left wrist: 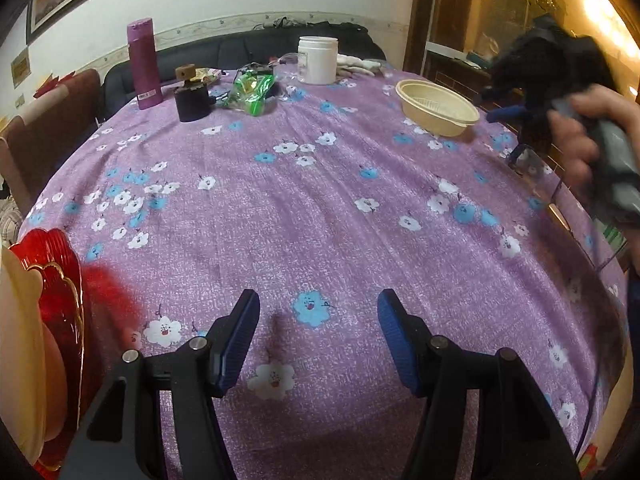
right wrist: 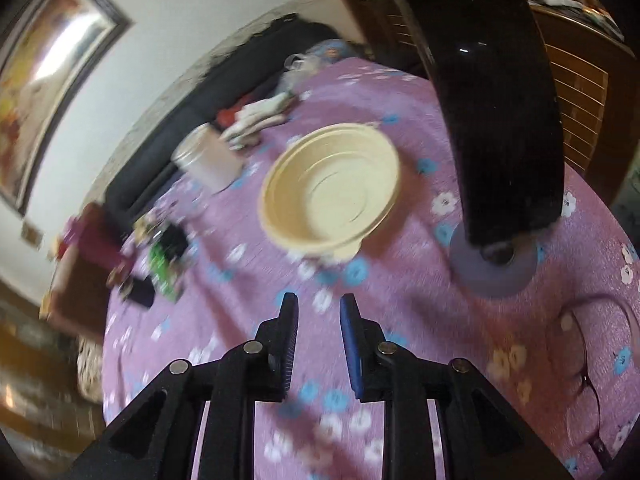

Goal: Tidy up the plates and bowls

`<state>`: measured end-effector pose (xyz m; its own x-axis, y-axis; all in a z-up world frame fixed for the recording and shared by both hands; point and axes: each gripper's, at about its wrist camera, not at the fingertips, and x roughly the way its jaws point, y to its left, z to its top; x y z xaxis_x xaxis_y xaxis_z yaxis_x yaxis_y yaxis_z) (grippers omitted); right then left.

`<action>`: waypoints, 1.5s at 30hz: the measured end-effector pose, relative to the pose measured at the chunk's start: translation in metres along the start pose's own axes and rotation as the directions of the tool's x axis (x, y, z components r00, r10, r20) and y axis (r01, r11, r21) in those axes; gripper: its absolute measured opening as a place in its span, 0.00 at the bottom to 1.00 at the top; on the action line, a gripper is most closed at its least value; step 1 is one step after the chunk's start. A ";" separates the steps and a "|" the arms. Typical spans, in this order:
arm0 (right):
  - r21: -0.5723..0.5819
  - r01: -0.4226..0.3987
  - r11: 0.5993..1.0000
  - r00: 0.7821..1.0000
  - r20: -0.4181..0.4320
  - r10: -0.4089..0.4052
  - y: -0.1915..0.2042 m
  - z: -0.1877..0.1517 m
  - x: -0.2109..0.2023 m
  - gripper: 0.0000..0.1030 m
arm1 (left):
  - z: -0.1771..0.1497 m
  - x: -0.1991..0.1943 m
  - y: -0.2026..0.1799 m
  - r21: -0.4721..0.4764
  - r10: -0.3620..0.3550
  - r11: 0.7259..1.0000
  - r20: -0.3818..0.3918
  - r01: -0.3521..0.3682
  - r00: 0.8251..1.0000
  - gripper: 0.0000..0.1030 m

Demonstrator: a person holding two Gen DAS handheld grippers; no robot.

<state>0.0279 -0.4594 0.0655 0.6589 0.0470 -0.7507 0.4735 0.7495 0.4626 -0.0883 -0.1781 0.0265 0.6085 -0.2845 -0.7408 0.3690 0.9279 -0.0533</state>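
Blue ribbed fingers [left wrist: 248, 336] of the left gripper [left wrist: 316, 340] stand wide apart, released, with only the purple flowered cloth of the surface [left wrist: 320, 208] between them. At that view's left edge lies a red scalloped plate [left wrist: 60, 280] with a gilt rim. The right gripper [right wrist: 319, 334] has a narrow gap, grasping nothing, aimed toward the cream round bowl [right wrist: 332, 192] standing on the cloth beside a glossy black stand [right wrist: 492, 100].

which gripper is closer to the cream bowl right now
Right. The right gripper points at the cream bowl just ahead of its empty fingertips. The left gripper hangs over bare cloth, the bowl far across the table.
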 end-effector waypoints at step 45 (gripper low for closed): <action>-0.380 -0.433 0.817 0.901 -0.183 0.392 0.030 -0.137 -0.111 0.07 | -0.016 -0.071 0.043 -0.143 0.060 0.989 0.148 -0.039 0.987 0.60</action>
<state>-0.1108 -0.3512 0.0977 0.6728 0.4574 -0.5815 -0.1204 0.8432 0.5240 -0.1266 -0.1147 0.0659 0.7268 -0.2604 -0.6356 0.2404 0.9633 -0.1199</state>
